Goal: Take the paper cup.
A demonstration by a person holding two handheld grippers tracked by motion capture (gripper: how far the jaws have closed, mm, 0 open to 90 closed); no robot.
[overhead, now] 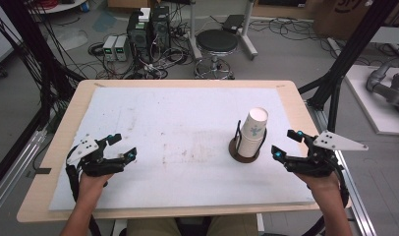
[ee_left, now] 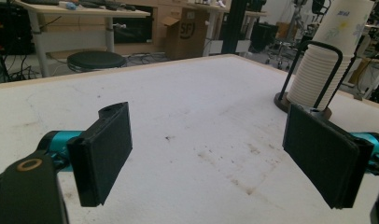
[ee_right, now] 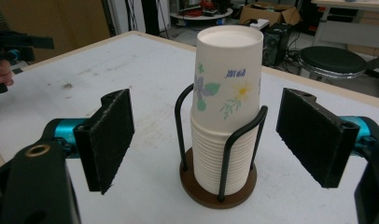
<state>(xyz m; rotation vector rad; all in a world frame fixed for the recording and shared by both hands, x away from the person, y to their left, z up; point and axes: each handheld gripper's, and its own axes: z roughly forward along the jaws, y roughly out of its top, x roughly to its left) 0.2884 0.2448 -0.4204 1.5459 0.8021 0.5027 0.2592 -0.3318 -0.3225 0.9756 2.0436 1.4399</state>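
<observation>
While its jaws stand wide apart and hold nothing, the right gripper [overhead: 284, 144] sits just beside the stack of paper cups [ee_right: 226, 112] in its black holder [ee_right: 218, 189]. Far from the stack, the left gripper [overhead: 123, 146] is wide apart too, holding nothing.

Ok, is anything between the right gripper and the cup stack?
Nothing loose lies between them. The right gripper is open and faces the cup stack directly. Only the holder's black wire loops wrap the lower cups; the top cup rises above them.
</observation>
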